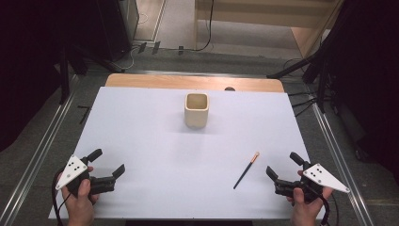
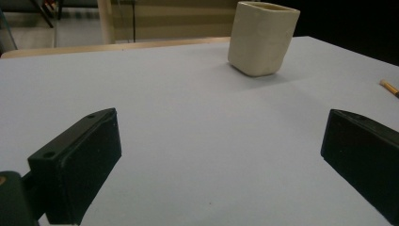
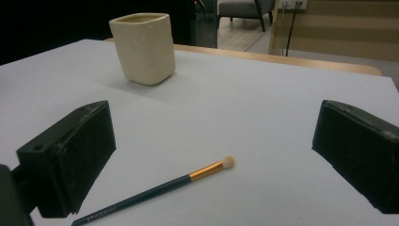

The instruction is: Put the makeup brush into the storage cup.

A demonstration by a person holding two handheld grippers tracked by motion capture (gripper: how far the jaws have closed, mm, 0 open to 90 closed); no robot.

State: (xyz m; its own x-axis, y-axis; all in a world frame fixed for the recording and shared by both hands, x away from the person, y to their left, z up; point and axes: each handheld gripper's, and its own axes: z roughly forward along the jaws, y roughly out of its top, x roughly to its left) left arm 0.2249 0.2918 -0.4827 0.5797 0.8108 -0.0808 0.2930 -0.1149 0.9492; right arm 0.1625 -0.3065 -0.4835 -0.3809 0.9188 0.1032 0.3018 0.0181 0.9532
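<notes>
**Both grippers wide, brush on the table**

We saw the white table (image 1: 155, 155) first, with the cream cup (image 1: 196, 109) at twelve o'clock. Our left gripper (image 1: 109, 162) at seven and right gripper (image 1: 282, 164) at five both gaped wide, holding nothing. The brush (image 1: 246, 170) lay flat just beside the right one.

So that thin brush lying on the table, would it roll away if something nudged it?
Probably. The brush has a slim, round-looking handle lying flat on the smooth white table, so a sideways nudge could roll it. It looks stiff and light, and its narrowness may make it slip from a pinch.
</notes>
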